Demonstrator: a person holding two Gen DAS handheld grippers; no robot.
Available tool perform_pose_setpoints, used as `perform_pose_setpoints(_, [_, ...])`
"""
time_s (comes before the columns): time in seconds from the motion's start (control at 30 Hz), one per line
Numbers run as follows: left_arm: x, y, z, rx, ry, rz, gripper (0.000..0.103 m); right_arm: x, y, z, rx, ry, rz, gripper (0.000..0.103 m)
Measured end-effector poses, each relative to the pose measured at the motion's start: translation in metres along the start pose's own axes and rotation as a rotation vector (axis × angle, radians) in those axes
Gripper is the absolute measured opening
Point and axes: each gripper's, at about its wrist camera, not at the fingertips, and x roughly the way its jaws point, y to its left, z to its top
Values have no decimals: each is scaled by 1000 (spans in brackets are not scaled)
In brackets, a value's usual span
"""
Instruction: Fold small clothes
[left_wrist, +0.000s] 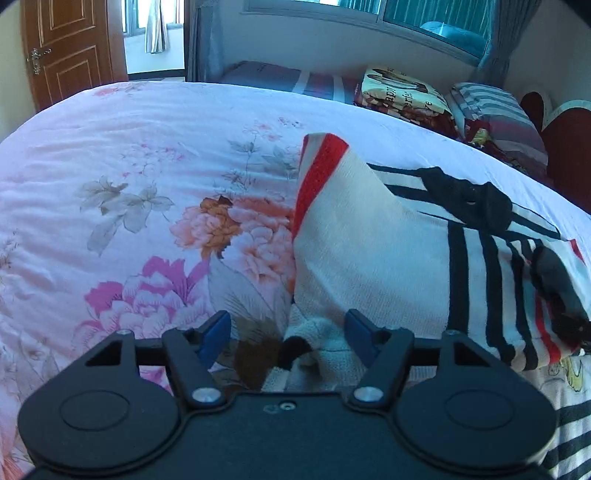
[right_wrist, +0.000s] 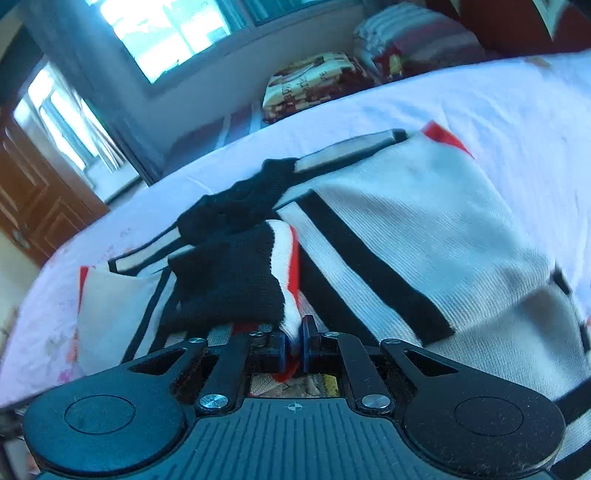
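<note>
Left gripper (left_wrist: 288, 339), seen from its own camera, has its two blue-tipped black fingers (left_wrist: 216, 334) spread wide apart, and they close on nothing. Between them lies a crumpled edge of the cream knitted sweater with black stripes and red trim (left_wrist: 369, 251), just under the tips; I cannot tell if the cloth touches them. One part of the sweater stands up in a tilted peak with a red band on its edge, and the striped part falls to the right. The sweater rests on the pink floral bed cover (left_wrist: 129, 184). Behind the bed are a folded printed blanket (left_wrist: 402, 94), a striped pillow (left_wrist: 495, 110) and a brown wooden door (left_wrist: 70, 48) at the far left.

From the right wrist camera, the right gripper (right_wrist: 294, 341) has its jaws narrow and pressed together on a white and red fold of the same sweater (right_wrist: 424, 229). A black ribbed part (right_wrist: 229, 273) lies just left of the held fold. Cream cloth with black stripes spreads to the right over the pale bed cover (right_wrist: 517, 92). This view is blurred.
</note>
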Motion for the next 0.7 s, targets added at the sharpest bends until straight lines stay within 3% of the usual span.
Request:
perform_pose_setpoints(0.1, [0,1,0,-8,-4,-5,66,-10,8,6,-78,-58,-29,6])
perform_pose_setpoints(0.23, [-1,0,0,-17,-2,-6,61,-19,1,15,-34,-91,-28,6])
perform_pose_setpoints(0.33, [-2,-2,-1,-4,-11,5,61,-17,-8,15,-26,-74,-65,6])
perform_pose_setpoints(0.47, [-2,2,3,-52,2,-12,62,-17,-24,17,18,-33,-38,7])
perform_pose_setpoints(0.53, [-3,5,8,-76,4,-24,62,-19,-32,17,30,-36,-40,30])
perform_pose_setpoints(0.57, [-3,5,11,-82,2,-26,62,-22,-33,18,36,-52,-61,62])
perform_pose_setpoints(0.6, [-3,5,14,-85,-1,-26,62,-24,-35,18,34,-71,-63,71])
perform_pose_setpoints(0.67, [0,2,20,-77,-3,-25,62,-25,-36,20,29,-74,-25,70])
perform_pose_setpoints(0.7, [3,1,23,-74,-4,-25,60,-22,-38,21,37,-60,-11,59])
